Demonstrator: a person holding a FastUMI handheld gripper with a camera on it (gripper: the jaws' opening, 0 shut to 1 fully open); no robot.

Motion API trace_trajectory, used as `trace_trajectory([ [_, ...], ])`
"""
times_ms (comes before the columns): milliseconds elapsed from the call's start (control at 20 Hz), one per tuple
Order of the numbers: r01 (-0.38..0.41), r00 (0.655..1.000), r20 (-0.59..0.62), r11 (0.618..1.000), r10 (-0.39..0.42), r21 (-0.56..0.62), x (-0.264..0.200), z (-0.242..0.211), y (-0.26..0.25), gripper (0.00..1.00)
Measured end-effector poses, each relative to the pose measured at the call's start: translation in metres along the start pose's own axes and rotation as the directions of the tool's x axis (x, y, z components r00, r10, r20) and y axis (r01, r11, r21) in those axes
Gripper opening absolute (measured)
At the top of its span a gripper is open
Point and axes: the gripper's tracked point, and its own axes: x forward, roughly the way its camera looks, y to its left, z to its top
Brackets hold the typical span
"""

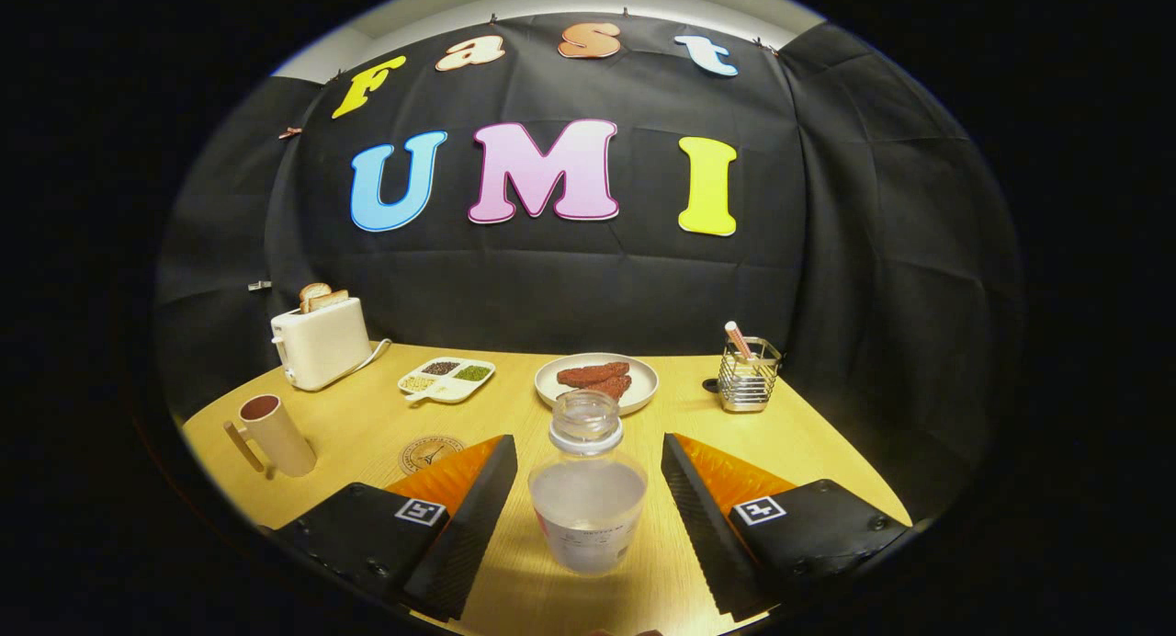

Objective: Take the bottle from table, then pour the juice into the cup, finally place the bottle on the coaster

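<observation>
The claw [588,516] stands wide open and holds nothing; a clear gap shows between each finger and the bottle [588,489]. The bottle stands upright on the surface [367,425], directly between the two fingers, its long axis vertical and its uncapped mouth upward. It sits roughly centred in the gap, so closing the fingers evenly should seat both pads on its lower body; judge this before you squeeze.

The cup [273,434] stands beyond and well to the left of the left finger, handle toward you. The coaster [430,452] lies flat just ahead of the left finger's tip, between cup and bottle. Expect the pour to require a leftward carry; keep the bottle upright until it reaches the cup.
</observation>
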Motion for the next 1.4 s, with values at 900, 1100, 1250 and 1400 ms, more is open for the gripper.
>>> trace_trajectory([
  [900,-0.060,0.997,-0.041,0.998,0.059,-0.023,0.017,-0.026,0.003,0.76],
  [1100,-0.074,0.996,-0.048,0.994,0.070,-0.083,0.013,-0.015,0.005,0.75],
  [1250,-0.080,0.997,-0.032,0.987,0.077,-0.138,0.010,0.006,0.010,0.74],
  [1400,-0.092,0.996,-0.020,0.973,0.090,-0.210,0.009,0.029,0.023,0.74],
])
